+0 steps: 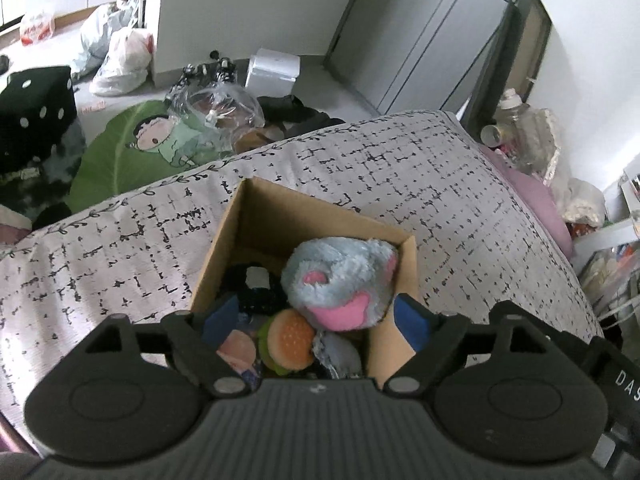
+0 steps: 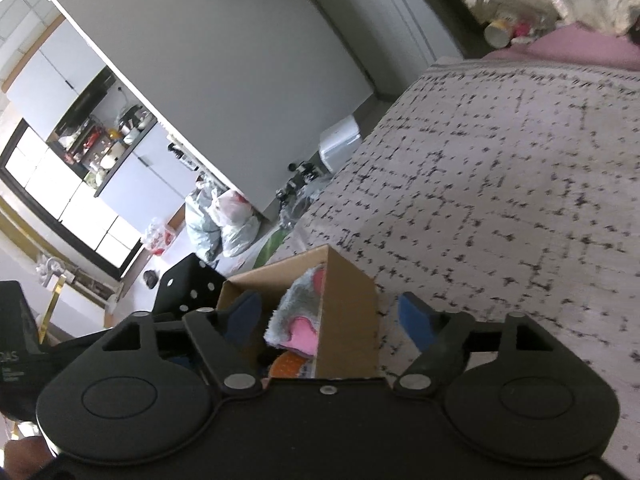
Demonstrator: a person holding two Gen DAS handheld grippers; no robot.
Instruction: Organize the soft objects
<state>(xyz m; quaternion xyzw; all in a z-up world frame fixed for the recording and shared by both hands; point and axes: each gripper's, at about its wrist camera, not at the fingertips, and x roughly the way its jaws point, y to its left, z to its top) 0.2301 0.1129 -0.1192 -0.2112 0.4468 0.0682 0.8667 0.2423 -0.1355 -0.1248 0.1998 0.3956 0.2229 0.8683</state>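
A cardboard box (image 1: 244, 220) stands on the patterned bedspread (image 1: 400, 168). Inside lies a fluffy blue-and-pink plush (image 1: 340, 280), a burger plush (image 1: 290, 340), a black-and-white soft toy (image 1: 256, 284) and other soft pieces. My left gripper (image 1: 318, 320) hangs over the box, open, its blue pads (image 1: 412, 324) apart and touching nothing. In the right wrist view the same box (image 2: 348, 312) shows the blue-and-pink plush (image 2: 296, 312) inside. My right gripper (image 2: 332, 316) is open astride the box's right wall, one pad over the box, the other over the bedspread (image 2: 500, 180).
On the floor beyond the bed lie a green leaf cushion (image 1: 132, 148), a black dice cushion (image 1: 36, 112), plastic bags (image 1: 120, 56) and a white box (image 1: 272, 70). Bottles and clutter (image 1: 520, 128) sit by the bed's far right corner, next to a pink pillow (image 1: 536, 204).
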